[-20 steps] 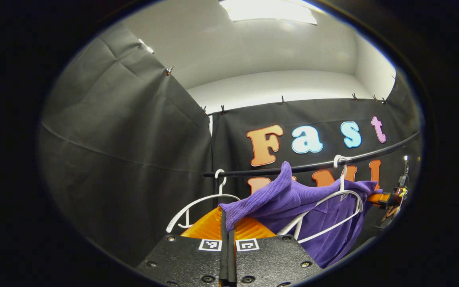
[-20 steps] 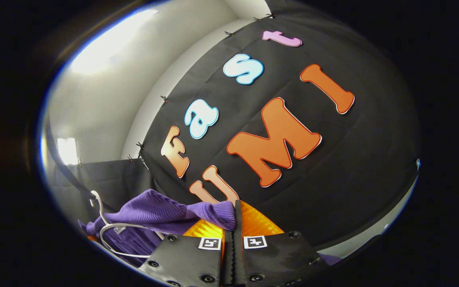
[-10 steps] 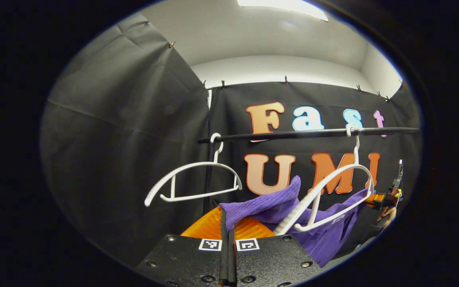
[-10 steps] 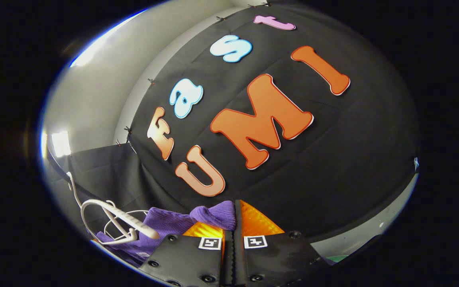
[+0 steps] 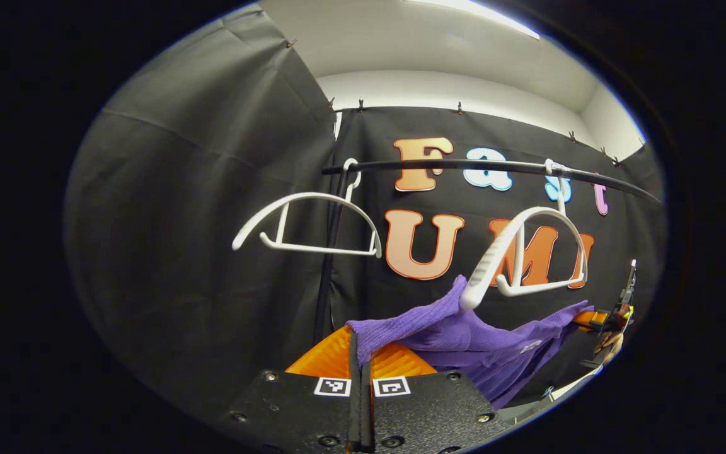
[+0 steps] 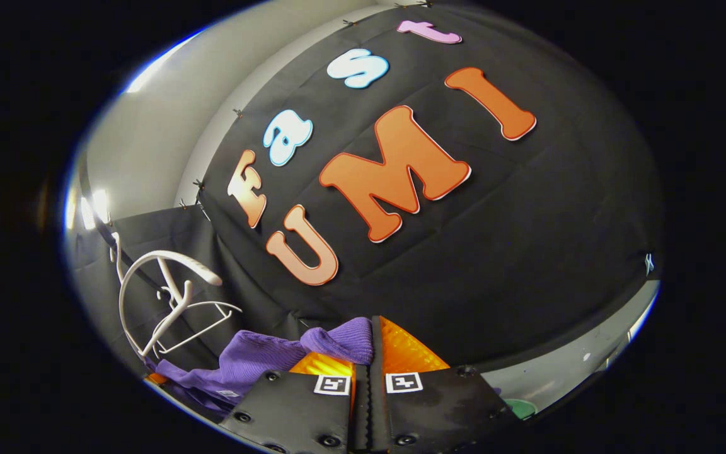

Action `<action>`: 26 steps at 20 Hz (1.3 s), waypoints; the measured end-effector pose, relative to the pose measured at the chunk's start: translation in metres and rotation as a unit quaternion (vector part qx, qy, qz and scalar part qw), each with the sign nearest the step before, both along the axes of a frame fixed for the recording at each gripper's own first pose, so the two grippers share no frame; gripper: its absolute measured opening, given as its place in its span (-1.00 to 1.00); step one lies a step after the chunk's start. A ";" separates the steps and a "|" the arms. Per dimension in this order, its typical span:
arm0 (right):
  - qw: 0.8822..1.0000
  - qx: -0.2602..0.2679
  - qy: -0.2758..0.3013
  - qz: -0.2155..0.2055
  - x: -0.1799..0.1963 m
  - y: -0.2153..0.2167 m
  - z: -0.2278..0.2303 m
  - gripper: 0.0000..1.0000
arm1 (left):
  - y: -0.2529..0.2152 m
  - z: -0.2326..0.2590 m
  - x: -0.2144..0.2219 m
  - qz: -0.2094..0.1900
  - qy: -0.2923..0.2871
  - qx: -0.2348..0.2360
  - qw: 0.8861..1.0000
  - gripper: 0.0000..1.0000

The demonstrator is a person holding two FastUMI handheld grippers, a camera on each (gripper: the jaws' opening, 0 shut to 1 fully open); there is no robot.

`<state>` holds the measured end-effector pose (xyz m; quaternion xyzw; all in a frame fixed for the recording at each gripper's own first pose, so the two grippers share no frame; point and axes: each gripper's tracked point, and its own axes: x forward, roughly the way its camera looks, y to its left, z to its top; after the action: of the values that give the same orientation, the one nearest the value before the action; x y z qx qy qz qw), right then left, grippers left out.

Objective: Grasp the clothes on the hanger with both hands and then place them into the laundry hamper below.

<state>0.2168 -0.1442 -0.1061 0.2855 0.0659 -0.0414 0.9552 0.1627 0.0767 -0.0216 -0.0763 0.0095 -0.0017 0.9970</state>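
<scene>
In the left gripper view, we see a bare white hanger [image 5: 312, 221] on the left of the black rail [image 5: 464, 166]. Just right of it our left gripper [image 5: 360, 353] is closed, both orange fingers pinching a fold of the purple garment [image 5: 464, 334]. The cloth sags rightward beneath the second hanger [image 5: 527, 252], whose near arm tip seems to touch the fabric. Far right, our right gripper [image 5: 596, 317] holds the other end; in the right gripper view its fingers [image 6: 372, 353] are clamped on a purple fold [image 6: 262, 356], with both hangers at the left edge. The hamper is out of sight, presumably below.

We judge the main risk is that hanger tip snagging the knit as we lower, dragging the hanger or pulling a fold loose. Both grips are thin edge pinches, so uneven lowering could slip one end.
</scene>
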 end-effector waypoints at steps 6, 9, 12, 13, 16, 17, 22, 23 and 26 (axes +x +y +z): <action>0.999 -0.028 0.034 0.002 -0.036 0.004 -0.019 -0.86 | -0.023 -0.022 -0.014 -0.013 0.018 0.005 1.000 -1.00; 0.999 -0.032 0.041 0.006 -0.054 0.008 -0.025 -0.85 | -0.046 -0.027 -0.024 -0.029 0.021 0.006 0.999 -1.00; 0.998 -0.035 0.049 0.011 -0.076 0.016 -0.031 -0.86 | -0.081 -0.037 -0.035 -0.059 0.034 0.004 0.998 -1.00; 0.998 -0.039 0.052 0.013 -0.084 0.020 -0.032 -0.86 | -0.092 -0.040 -0.038 -0.067 0.036 0.007 0.997 -1.00; 0.996 -0.059 0.057 0.024 -0.102 0.032 -0.032 -0.86 | -0.127 -0.047 -0.048 -0.091 0.041 0.016 0.995 -1.00; 0.996 -0.066 0.058 0.028 -0.107 0.036 -0.032 -0.86 | -0.139 -0.052 -0.050 -0.101 0.046 0.014 0.994 -1.00; 0.994 -0.074 0.064 0.050 -0.122 0.057 -0.039 -0.86 | -0.196 -0.063 -0.049 -0.140 0.058 0.010 0.988 -0.98; 0.993 -0.080 0.068 0.050 -0.123 0.058 -0.043 -0.86 | -0.206 -0.065 -0.048 -0.146 0.060 0.010 0.987 -1.00; 0.992 -0.091 0.075 0.054 -0.127 0.063 -0.053 -0.86 | -0.238 -0.078 -0.044 -0.166 0.073 0.003 0.983 -0.98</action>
<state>0.0902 -0.0807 -0.1591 0.1892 0.1487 -0.0168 0.9705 0.1190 -0.1614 -0.1001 -0.0706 0.0946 -0.1620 0.9797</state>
